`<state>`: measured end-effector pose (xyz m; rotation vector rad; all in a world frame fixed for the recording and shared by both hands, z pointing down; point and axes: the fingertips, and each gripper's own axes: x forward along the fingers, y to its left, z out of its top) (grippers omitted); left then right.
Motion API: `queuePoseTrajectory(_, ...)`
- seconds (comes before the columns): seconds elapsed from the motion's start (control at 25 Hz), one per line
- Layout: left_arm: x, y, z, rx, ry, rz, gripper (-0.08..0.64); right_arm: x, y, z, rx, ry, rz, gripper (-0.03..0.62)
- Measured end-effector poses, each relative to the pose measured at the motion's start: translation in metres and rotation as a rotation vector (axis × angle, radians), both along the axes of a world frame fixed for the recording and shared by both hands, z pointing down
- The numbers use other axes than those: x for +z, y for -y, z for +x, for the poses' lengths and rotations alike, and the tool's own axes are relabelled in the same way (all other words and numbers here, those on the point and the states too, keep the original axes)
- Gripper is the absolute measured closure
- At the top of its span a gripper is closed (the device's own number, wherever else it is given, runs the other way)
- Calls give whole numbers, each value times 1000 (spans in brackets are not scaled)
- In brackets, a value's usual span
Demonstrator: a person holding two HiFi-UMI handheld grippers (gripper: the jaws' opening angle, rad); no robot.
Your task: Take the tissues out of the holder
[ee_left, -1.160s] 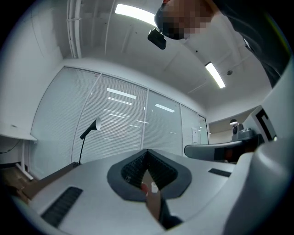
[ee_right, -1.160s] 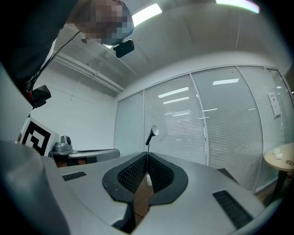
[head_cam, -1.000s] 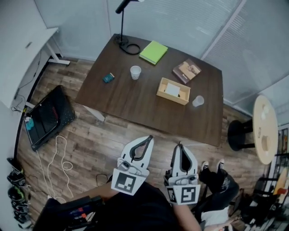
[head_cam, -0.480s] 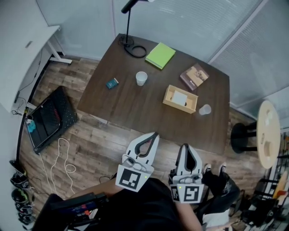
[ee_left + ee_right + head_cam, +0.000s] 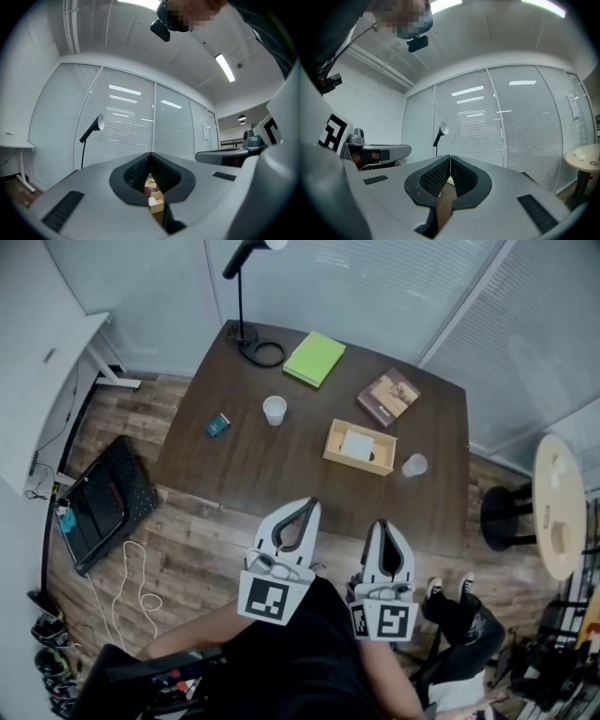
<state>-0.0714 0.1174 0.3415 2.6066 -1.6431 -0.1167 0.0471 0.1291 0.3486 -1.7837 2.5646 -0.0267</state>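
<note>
A wooden tissue holder (image 5: 359, 446) with white tissues (image 5: 357, 445) in it sits on the dark table (image 5: 281, 465), right of the middle. Both grippers hang over the floor short of the table's near edge, well away from the holder. My left gripper (image 5: 310, 502) has its tips together with nothing held. My right gripper (image 5: 381, 523) is also shut and empty. In the left gripper view the holder (image 5: 156, 201) shows as a small wooden sliver through the gap behind the closed jaws.
On the table stand a white cup (image 5: 275, 410), a clear cup (image 5: 413, 465), a green notebook (image 5: 315, 358), a brown book (image 5: 387, 397), a small teal box (image 5: 217, 425) and a black lamp (image 5: 246, 296). A round side table (image 5: 557, 506) stands right, a black case (image 5: 106, 501) left.
The head view has shifted, so the table sits slightly differently in frame. Both grippers keep their places near the body and stay shut.
</note>
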Motion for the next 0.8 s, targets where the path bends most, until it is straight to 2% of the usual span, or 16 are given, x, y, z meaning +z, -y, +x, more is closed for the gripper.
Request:
queuePoseTrajectory(0.16, -8, 11, 8, -33, 9, 15, 561, -2, 15, 9, -18, 18, 0, 580)
queuePoseTrajectory(0.36, -6, 24, 25, -59, 29, 5, 561, 4, 36, 16, -89, 35, -43, 580)
queuePoseTrajectory(0.6, -2, 36, 44, -85, 23, 13, 561, 7, 50, 28, -119, 25, -29, 580)
queuePoseTrajectory(0.8, 7, 43, 59, -117, 4, -14, 561, 33, 64, 33, -177, 4, -123, 580)
